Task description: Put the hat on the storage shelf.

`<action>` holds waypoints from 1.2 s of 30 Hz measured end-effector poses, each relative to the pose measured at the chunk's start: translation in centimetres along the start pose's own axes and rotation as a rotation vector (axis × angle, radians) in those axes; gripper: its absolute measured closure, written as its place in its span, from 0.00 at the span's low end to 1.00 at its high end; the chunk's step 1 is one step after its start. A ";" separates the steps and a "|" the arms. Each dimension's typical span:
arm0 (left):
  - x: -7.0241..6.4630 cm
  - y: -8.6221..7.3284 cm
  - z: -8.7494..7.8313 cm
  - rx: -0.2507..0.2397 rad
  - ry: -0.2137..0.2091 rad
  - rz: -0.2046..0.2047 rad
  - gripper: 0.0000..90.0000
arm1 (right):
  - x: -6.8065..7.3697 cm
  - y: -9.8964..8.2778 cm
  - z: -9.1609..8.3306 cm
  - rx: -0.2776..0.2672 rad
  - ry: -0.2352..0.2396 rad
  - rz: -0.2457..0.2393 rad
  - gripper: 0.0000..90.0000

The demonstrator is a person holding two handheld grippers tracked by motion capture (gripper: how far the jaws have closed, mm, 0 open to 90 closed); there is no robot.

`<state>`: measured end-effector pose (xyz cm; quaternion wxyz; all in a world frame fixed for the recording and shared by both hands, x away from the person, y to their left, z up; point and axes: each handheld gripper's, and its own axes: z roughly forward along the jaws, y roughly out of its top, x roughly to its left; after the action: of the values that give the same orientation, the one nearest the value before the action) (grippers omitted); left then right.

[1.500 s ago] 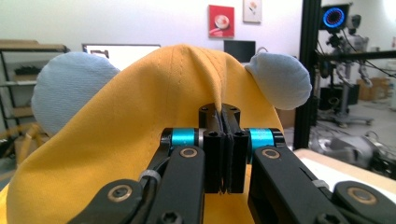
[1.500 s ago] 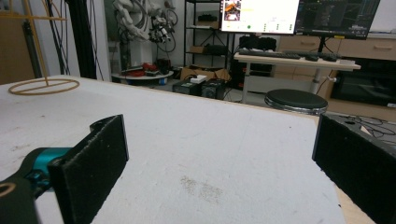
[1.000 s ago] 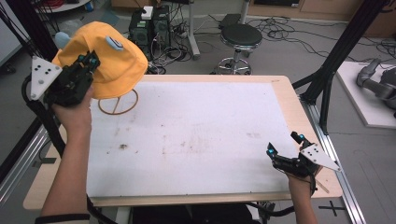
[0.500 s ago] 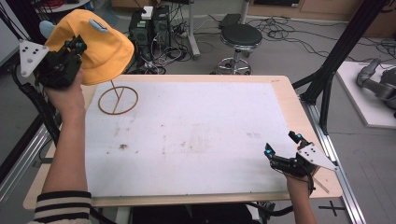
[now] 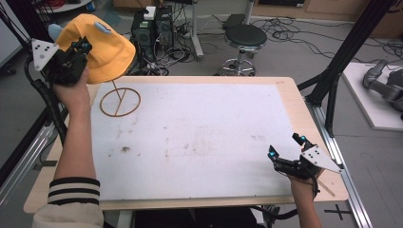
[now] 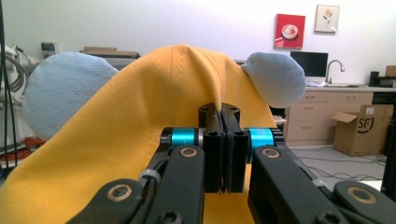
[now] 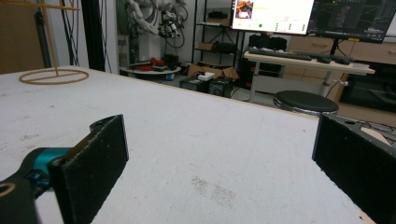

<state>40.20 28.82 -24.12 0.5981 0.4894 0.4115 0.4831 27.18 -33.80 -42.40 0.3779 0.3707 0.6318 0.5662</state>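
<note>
A yellow hat (image 5: pixel 107 52) with pale blue ears hangs in the air beyond the table's far left corner. My left gripper (image 5: pixel 81 47) is shut on a fold of it. In the left gripper view the jaws are pressed together on the yellow cloth of the hat (image 6: pixel 140 121), with a blue ear (image 6: pixel 275 77) on each side. A thin wooden stand with a ring base (image 5: pixel 120 101) stands on the table just below and right of the hat. My right gripper (image 5: pixel 285 149) rests open near the table's front right corner, nothing between its pads (image 7: pixel 93 158). The stand (image 7: pixel 53 74) shows far off.
The white table top (image 5: pixel 199 137) is stained in places, with a wooden border. Beyond the far edge are a black stool (image 5: pixel 244 35), computer cases (image 5: pixel 152 26) and cables. A black frame post (image 5: pixel 342 61) rises at the right; a grey robot part (image 5: pixel 385 83) lies on the floor.
My left hand has carried the hat up and to the left, off the stand's pole, so the ring base is now uncovered. The right gripper has stayed put.
</note>
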 end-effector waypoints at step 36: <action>1.9 -3.8 2.4 0.178 0.053 -0.044 0.97 | 0.0 -0.1 0.1 0.005 -0.003 -0.009 0.03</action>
<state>43.57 30.06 -27.49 0.5518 0.5183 0.4791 0.4442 27.25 -33.80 -42.55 0.3805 0.3698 0.6342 0.5624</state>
